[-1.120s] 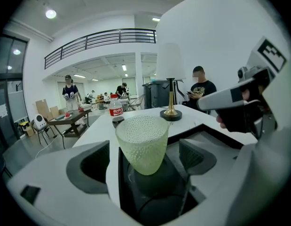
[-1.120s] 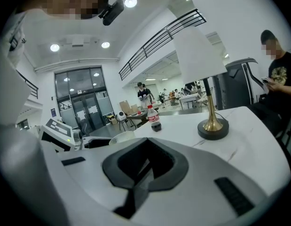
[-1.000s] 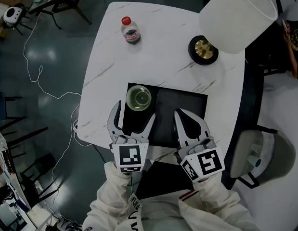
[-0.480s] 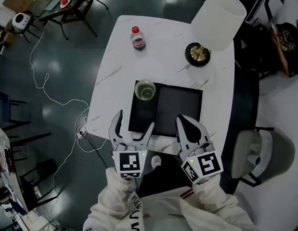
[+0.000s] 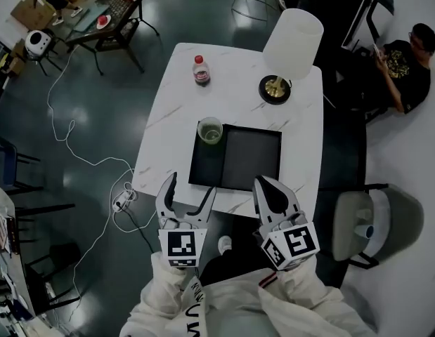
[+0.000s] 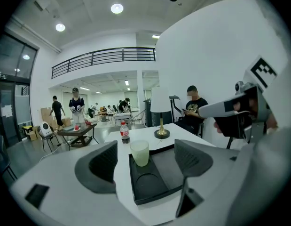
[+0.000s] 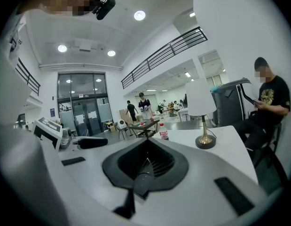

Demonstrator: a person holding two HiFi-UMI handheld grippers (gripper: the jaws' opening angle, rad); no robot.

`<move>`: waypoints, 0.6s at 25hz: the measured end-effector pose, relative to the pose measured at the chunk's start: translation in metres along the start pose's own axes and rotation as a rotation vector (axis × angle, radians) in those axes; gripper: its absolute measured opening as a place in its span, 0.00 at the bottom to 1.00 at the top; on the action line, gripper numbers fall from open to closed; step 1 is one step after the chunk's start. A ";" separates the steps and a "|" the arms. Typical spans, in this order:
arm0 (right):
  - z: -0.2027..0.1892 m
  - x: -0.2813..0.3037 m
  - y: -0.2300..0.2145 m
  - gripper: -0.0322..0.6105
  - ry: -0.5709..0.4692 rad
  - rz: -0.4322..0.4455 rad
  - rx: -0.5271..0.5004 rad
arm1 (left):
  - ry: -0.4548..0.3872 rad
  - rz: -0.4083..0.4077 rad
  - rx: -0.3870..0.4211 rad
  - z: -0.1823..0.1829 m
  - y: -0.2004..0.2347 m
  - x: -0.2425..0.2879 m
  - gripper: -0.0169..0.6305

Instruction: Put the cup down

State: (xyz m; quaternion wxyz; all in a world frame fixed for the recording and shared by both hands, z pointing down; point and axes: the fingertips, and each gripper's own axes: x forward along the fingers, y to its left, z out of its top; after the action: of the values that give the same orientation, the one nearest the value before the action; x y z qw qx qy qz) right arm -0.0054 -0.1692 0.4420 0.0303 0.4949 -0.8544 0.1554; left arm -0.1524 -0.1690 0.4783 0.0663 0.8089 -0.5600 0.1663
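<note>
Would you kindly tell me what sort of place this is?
Probably a large open workshop or lab hall: a railed mezzanine, people at distant worktables, and a cable trailing over the dark floor.

Pale translucent cup upright, far-left corner of black tray, untouched

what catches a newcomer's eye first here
The white table with a black tray on it and a pale cup standing at the tray's far left corner. Next, the tall white lamp at the table's far right. Nearest, at the table's near edge: the left tongs, jaws apart and just closing slightly with nothing between them; the right tongs shut.
</note>
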 end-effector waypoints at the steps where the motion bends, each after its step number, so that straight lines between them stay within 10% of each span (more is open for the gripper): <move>1: 0.002 -0.006 0.004 0.06 -0.005 -0.002 -0.002 | -0.005 -0.001 0.000 0.002 -0.001 -0.007 0.63; 15: 0.017 -0.079 0.035 0.06 -0.049 -0.023 -0.032 | -0.096 -0.044 0.022 0.029 -0.037 -0.090 0.49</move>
State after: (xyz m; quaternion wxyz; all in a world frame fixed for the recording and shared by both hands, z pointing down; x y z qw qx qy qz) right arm 0.0062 -0.0919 0.4014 0.0190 0.5078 -0.8515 0.1292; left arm -0.1411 -0.0848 0.4227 0.0338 0.8288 -0.5427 0.1319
